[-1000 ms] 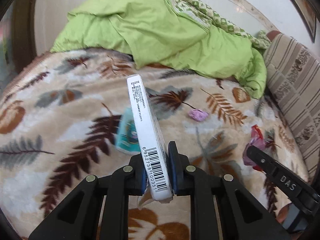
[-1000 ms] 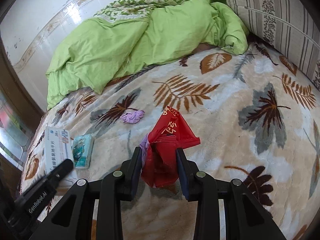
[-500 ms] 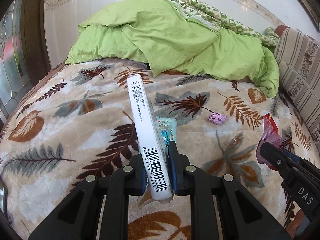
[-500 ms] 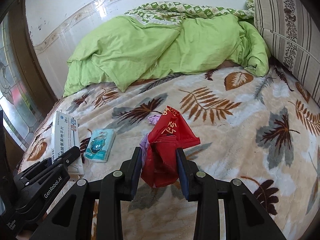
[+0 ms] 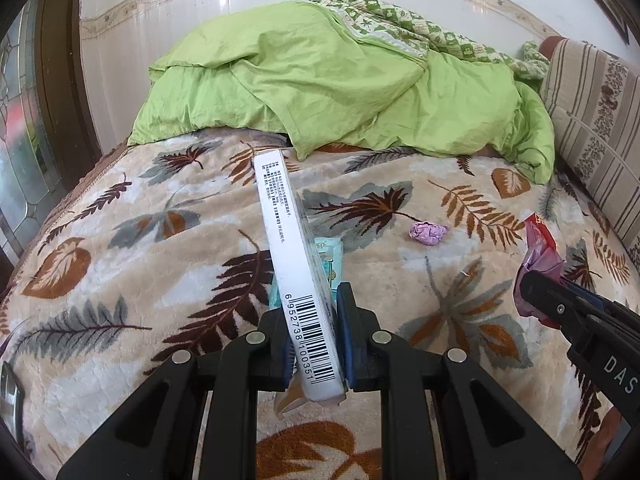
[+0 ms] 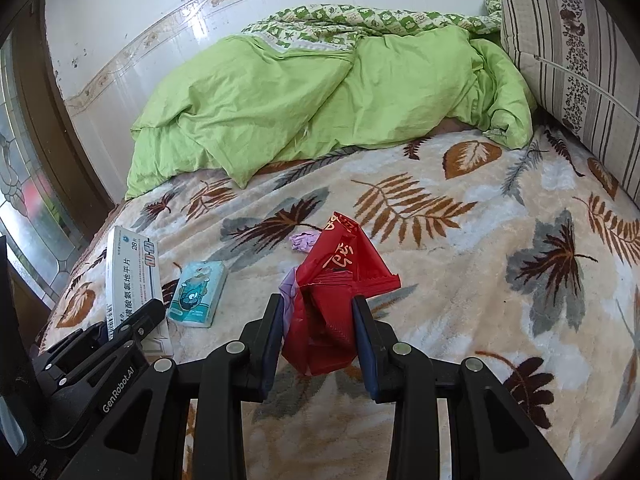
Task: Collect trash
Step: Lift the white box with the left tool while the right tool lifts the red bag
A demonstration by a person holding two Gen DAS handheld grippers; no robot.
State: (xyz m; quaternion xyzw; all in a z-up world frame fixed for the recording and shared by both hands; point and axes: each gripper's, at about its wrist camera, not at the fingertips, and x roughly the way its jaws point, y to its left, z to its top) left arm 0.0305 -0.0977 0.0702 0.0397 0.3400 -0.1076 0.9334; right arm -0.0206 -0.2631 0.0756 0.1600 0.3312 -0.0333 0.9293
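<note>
**Both grippers loaded over the bed**

Leaf-print blanket [image 6: 460, 280] covers the bed, with a green duvet [image 5: 340, 92] bunched at 12 o'clock and a striped cushion [image 6: 568, 60] at 2 o'clock.

Your left gripper [image 5: 314, 344] is pinching a white medicine box [image 5: 296, 264] edge-on, barcode end between the fingers, the box standing up toward 12 o'clock and tilted a bit left. Your right gripper [image 6: 318, 336] is clamped on a crumpled red wrapper [image 6: 340, 292], with a bit of purple plastic bunched on its left side.

On the blanket: a teal tissue pack [image 6: 198, 294] at 10 o'clock in the right wrist view, just beside the held box and partly hidden behind it in the left wrist view. A crumpled purple wrapper [image 5: 428, 233] lies at 1 o'clock in the left wrist view, apart from both grippers, right behind the red wrapper's tip in the right wrist view.
</note>
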